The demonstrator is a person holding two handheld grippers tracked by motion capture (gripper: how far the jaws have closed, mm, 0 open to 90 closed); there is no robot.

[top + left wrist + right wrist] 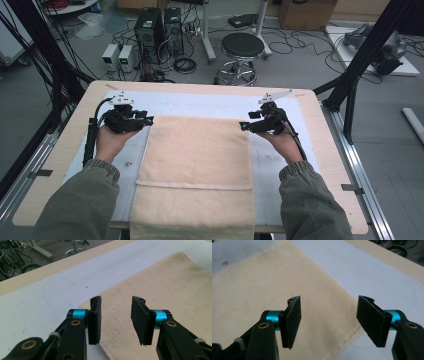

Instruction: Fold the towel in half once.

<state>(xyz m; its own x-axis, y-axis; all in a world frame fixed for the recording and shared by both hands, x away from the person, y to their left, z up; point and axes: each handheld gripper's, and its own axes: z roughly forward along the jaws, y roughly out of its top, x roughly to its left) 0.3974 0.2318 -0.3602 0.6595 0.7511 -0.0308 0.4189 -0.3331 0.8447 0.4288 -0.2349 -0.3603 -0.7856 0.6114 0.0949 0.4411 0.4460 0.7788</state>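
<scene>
Both claws open, nothing between the jaws. Left claw point(146, 120) hovers over the far left corner of the beige towel point(195, 170); right claw point(243, 126) over the far right corner. Towel lies folded flat below and between them, near end draping over the tabletop point(320, 150) edge.

Risk: a low pass could snag the corner hem and undo the fold; the overhang may drag the towel off. Free white mat point(200, 102) lies beyond and outboard of each claw.
</scene>
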